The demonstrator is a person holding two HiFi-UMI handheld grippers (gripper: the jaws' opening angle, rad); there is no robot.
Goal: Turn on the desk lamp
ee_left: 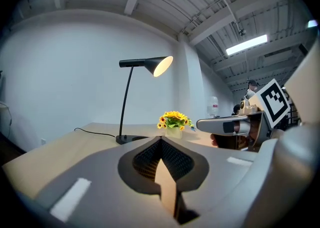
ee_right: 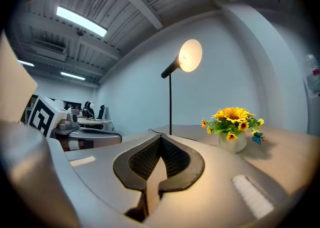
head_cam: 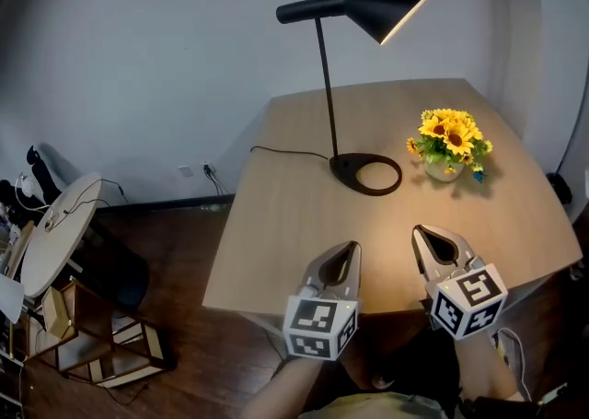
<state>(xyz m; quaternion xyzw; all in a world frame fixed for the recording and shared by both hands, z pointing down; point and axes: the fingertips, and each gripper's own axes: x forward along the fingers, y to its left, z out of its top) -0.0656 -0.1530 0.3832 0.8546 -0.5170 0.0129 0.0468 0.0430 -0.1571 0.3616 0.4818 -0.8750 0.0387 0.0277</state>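
Lamp lit, both tools idle at the near edge

The black desk lamp with a cone shade point(head_cam: 361, 8) stands mid-way along the pale wooden surface point(head_cam: 285, 224), its ring base left of a small pot of yellow sunflowers point(head_cam: 449, 143). Its shade glows, so the task looks done. The left tool point(head_cam: 345, 251) and right tool point(head_cam: 425, 235) hover well short of the lamp. Each has its jaws closed tip to tip on nothing, likely because no reach is needed.
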